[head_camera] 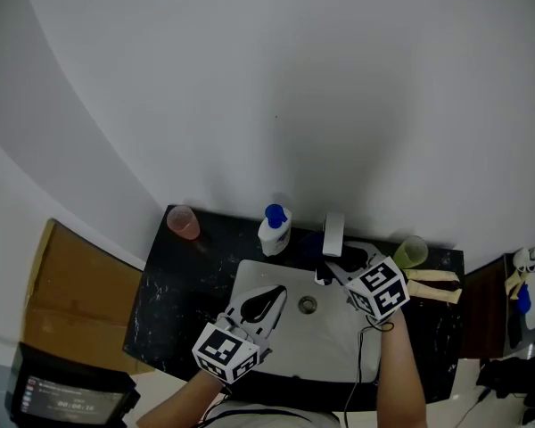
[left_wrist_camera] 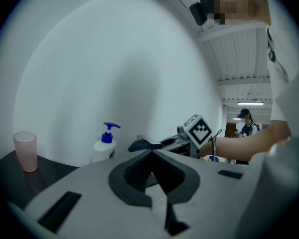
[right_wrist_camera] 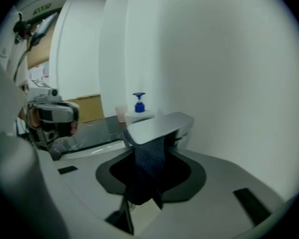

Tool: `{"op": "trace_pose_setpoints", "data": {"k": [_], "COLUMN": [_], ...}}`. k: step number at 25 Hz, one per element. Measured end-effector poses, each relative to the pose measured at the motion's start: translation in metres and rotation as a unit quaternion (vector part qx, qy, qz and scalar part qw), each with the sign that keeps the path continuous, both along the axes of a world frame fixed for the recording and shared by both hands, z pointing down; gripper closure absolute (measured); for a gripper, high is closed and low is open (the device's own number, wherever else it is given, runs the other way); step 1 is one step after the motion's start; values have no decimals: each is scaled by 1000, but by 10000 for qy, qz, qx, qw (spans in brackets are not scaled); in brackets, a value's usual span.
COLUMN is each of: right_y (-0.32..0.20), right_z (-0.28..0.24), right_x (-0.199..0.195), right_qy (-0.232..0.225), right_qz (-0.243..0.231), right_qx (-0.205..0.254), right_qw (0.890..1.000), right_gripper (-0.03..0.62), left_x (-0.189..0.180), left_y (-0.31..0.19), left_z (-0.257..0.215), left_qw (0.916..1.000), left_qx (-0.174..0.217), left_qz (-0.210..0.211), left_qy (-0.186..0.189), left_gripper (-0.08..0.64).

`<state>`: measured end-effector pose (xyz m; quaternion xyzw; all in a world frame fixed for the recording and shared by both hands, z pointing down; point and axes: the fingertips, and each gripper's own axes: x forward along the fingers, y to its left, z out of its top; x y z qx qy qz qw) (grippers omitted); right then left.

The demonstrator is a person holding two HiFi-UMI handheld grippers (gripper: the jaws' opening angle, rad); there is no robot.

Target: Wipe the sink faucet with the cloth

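The grey faucet [head_camera: 333, 233] stands at the back of the white sink [head_camera: 330, 341]. My right gripper [head_camera: 332, 273] is shut on a dark blue cloth [right_wrist_camera: 148, 163], just in front of the spout. In the right gripper view the cloth runs from between the jaws up to the underside of the flat spout [right_wrist_camera: 159, 126]. The left gripper view shows the cloth [left_wrist_camera: 139, 145] bunched at the spout's tip. My left gripper [head_camera: 276, 294] hovers over the basin's left half, jaws shut with nothing between them.
On the black counter [head_camera: 174, 283] stand a pink cup [head_camera: 184, 222] at the back left, a white pump bottle [head_camera: 275, 228] left of the faucet and a green cup [head_camera: 411, 251] on the right. A cardboard box [head_camera: 62, 292] sits left of the counter.
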<state>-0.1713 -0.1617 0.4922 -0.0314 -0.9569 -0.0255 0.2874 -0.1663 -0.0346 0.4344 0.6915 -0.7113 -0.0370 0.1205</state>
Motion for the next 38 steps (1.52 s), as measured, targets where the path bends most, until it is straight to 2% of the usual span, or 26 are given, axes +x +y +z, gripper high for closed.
{"op": "trace_pose_setpoints", "data": {"k": [3, 5, 7, 9, 11, 12, 14, 16, 19, 21, 23, 26, 28, 30, 32, 34, 38], "right_y": [-27, -29, -12, 13, 30, 32, 20, -4, -29, -35, -22, 20, 43, 50, 37, 9, -32], "right_z": [2, 2, -5, -10, -5, -2, -2, -4, -1, 2, 0, -9, -9, -5, -3, -3, 0], "right_x": [15, 37, 51, 52, 42, 33, 14, 3, 15, 34, 50, 56, 46, 29, 13, 3, 16], "right_qy": [38, 39, -142, -178, 34, 96, 45, -62, -70, -78, -230, -333, -164, 2, 21, -34, -133], "right_qz": [685, 778, 464, -87, -502, -557, -293, 216, 818, 1031, 840, -84, -612, -804, -568, -22, 948], "right_qx": [56, 36, -228, -434, -268, -147, -2, 43, 22, 105, -87, -343, -243, -59, 37, 102, 136], "right_qw": [9976, 9970, 9986, 9989, 9984, 9983, 9996, 9997, 9966, 9946, 9962, 9988, 9977, 9967, 9984, 9999, 9953], "right_gripper": [462, 462, 462, 462, 462, 462, 462, 462, 462, 462, 462, 462, 462, 462, 462, 462, 462], "left_x": [0, 1, 1, 1, 3, 4, 6, 7, 8, 7, 5, 4, 4, 5, 5, 4, 3], "left_y": [-1, -2, -1, -2, -4, -5, -6, -6, -6, -4, -2, -2, -3, -4, -5, -5, -3], "left_z": [-1, -3, -4, -4, -5, -6, -8, -8, -6, -4, -2, -3, -4, -5, -6, -6, -4], "left_qw": [10000, 10000, 10000, 9999, 9999, 9999, 9999, 9998, 9999, 9999, 9999, 9999, 9999, 9999, 9999, 9999, 9999], "left_qx": [46, 68, 80, 84, 91, 98, 113, 108, 99, 88, 72, 71, 70, 72, 83, 82, 71], "left_qz": [24, 42, 56, 66, 85, 98, 127, 139, 141, 136, 122, 104, 103, 107, 114, 104, 88], "left_qy": [-14, -14, -11, -10, -5, -3, -5, -7, 4, 7, 11, 7, 2, -2, -9, -16, -23], "left_gripper": [560, 560, 560, 560, 560, 560, 560, 560, 560, 560, 560, 560, 560, 560, 560, 560, 560]}}
